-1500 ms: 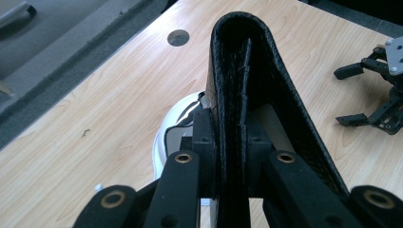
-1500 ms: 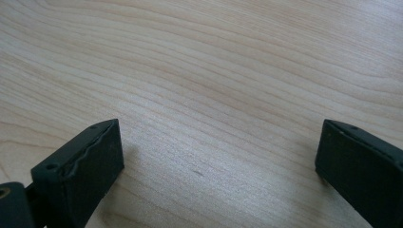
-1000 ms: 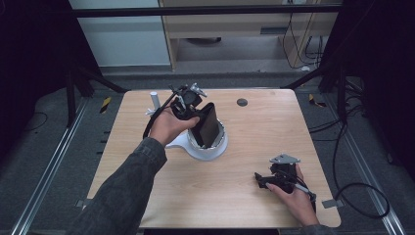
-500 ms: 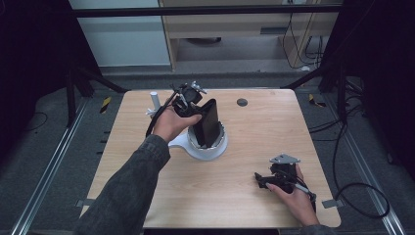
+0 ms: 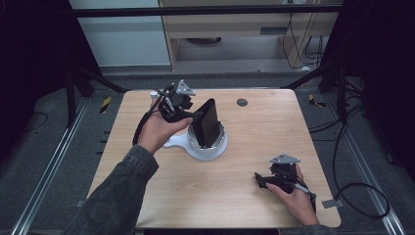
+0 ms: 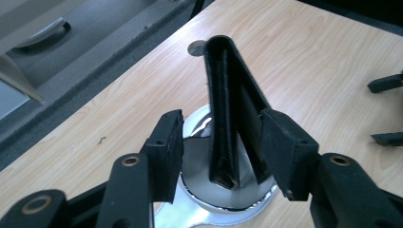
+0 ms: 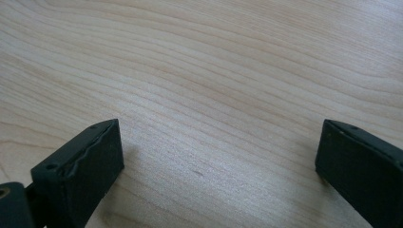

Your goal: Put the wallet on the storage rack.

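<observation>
- A black wallet-like case stands on end in a white round holder near the middle of the wooden table; the case leans against the holder's rim.
- The left gripper sits at the case, its jaws having just been opening. The case stands between the pads; a gap shows on the left side, and the right pad lies close against the case's flank, so the grip looks let go.
- The right gripper rests well apart at the table's near right corner, jaws spread wide over bare wood.
- Judged from its folded edge and stitched seam, the case is probably light, soft-sided and somewhat flexible, matte enough not to slip. Its two broad flat faces, taken above the holder's rim, look the safest hold; pinching the thin edges could splay it open.
- The holder's inside is shiny and reflective, so how deep the case sits is hard to tell, and its lower end is hidden.
- A small white cylinder behind the left hand is mostly covered.
</observation>
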The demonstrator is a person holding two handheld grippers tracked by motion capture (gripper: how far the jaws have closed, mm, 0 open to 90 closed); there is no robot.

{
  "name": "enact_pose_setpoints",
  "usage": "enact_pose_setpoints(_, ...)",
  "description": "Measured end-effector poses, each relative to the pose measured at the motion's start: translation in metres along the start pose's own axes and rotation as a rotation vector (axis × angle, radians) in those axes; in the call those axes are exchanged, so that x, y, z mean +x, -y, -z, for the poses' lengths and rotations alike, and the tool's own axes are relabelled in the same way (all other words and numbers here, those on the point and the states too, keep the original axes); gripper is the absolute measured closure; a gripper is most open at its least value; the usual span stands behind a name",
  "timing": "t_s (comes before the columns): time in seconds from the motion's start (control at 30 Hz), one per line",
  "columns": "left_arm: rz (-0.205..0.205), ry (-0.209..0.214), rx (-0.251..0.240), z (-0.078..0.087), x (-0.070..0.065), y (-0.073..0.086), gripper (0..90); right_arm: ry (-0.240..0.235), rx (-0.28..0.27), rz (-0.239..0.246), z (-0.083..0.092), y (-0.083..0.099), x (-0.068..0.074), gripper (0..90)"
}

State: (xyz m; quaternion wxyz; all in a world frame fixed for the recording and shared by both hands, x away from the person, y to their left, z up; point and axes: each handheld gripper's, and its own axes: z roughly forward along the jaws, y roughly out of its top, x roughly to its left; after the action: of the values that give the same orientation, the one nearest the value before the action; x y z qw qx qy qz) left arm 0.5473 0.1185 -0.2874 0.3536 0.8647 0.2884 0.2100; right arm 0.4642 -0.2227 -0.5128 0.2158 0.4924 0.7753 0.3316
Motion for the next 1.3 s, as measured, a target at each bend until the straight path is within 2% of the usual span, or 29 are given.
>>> enact_pose_setpoints(0.13,-0.015,-0.002,-0.002,0.006,-0.003,0.004,46.0,0.000,0.000,0.000,0.000,0.000,0.000,2.3)
enact_pose_setpoints(0.37,-0.003,0.007,-0.021,0.012,-0.007,0.010,35.3,0.000,0.000,-0.002,0.000,0.000,0.000,2.3)
enact_pose_setpoints(0.5,-0.013,0.010,-0.012,0.012,-0.013,0.014,20.4,0.000,0.000,0.000,0.000,0.000,0.000,2.3)
enact_pose_setpoints(0.53,-0.023,0.006,-0.001,0.011,-0.016,0.016,20.4,0.000,0.000,0.000,0.000,0.000,0.000,2.3)
enact_pose_setpoints(0.57,-0.024,0.001,0.002,0.010,-0.020,0.019,14.7,0.000,0.000,0.000,0.000,0.000,0.000,2.3)
enact_pose_setpoints(0.67,-0.027,0.000,-0.004,0.011,-0.024,0.023,9.9,0.000,0.000,0.001,0.000,0.000,0.000,2.3)
enact_pose_setpoints(1.07,-0.030,0.025,-0.027,0.010,-0.041,0.051,6.7,0.001,-0.001,-0.004,0.000,0.000,0.000,2.3)
enact_pose_setpoints(1.1,-0.031,0.028,-0.027,0.010,-0.044,0.058,6.6,0.001,-0.001,-0.004,0.000,0.000,0.000,2.3)
enact_pose_setpoints(1.13,-0.031,0.028,-0.027,0.010,-0.044,0.058,6.3,0.001,-0.001,-0.004,0.000,0.000,0.000,2.3)
enact_pose_setpoints(1.17,-0.029,0.033,-0.022,0.008,-0.048,0.067,5.9,0.002,-0.001,-0.004,0.000,0.000,0.001,2.3)
enact_pose_setpoints(1.2,-0.029,0.033,-0.022,0.008,-0.048,0.067,5.8,0.002,-0.001,-0.004,0.000,0.000,0.001,2.3)
enact_pose_setpoints(1.3,-0.035,0.052,-0.002,0.002,-0.054,0.087,5.2,0.004,-0.001,-0.005,0.000,0.000,0.001,2.3)
